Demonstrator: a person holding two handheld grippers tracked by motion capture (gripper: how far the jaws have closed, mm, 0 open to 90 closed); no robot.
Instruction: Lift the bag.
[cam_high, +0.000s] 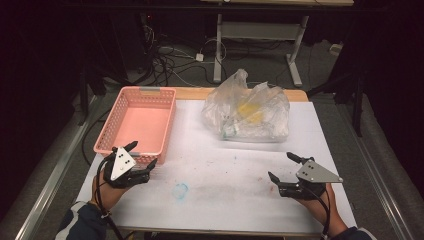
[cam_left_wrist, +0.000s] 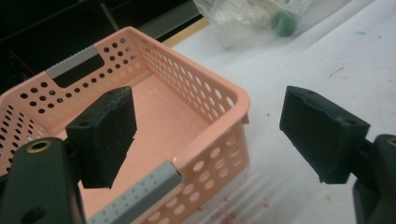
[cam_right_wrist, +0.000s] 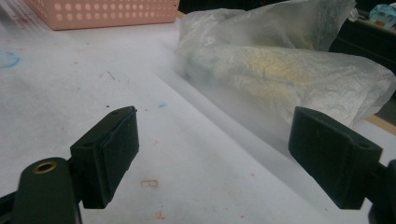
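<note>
A pink perforated basket (cam_high: 111, 129) stands empty at the table's left back. My left gripper (cam_high: 141, 154) hovers at its near right corner, open, nothing between its jaws; the left gripper view has the basket (cam_left_wrist: 205, 88) just ahead and below. A crumpled clear plastic bag (cam_high: 247, 111) with yellow and pale items inside lies at the back centre-right. My right gripper (cam_high: 281, 166) is open over the white sheet at the front right, apart from the bag. The right gripper view looks toward the bag (cam_right_wrist: 289, 70), nothing between the pads.
White paper (cam_high: 215, 170) covers the tabletop, with a blue smudge (cam_high: 180, 190) near the front centre and faint red specks. Beyond the table are a desk frame (cam_high: 260, 35) and cables on the dark floor. A green item (cam_left_wrist: 285, 22) sits inside the bag.
</note>
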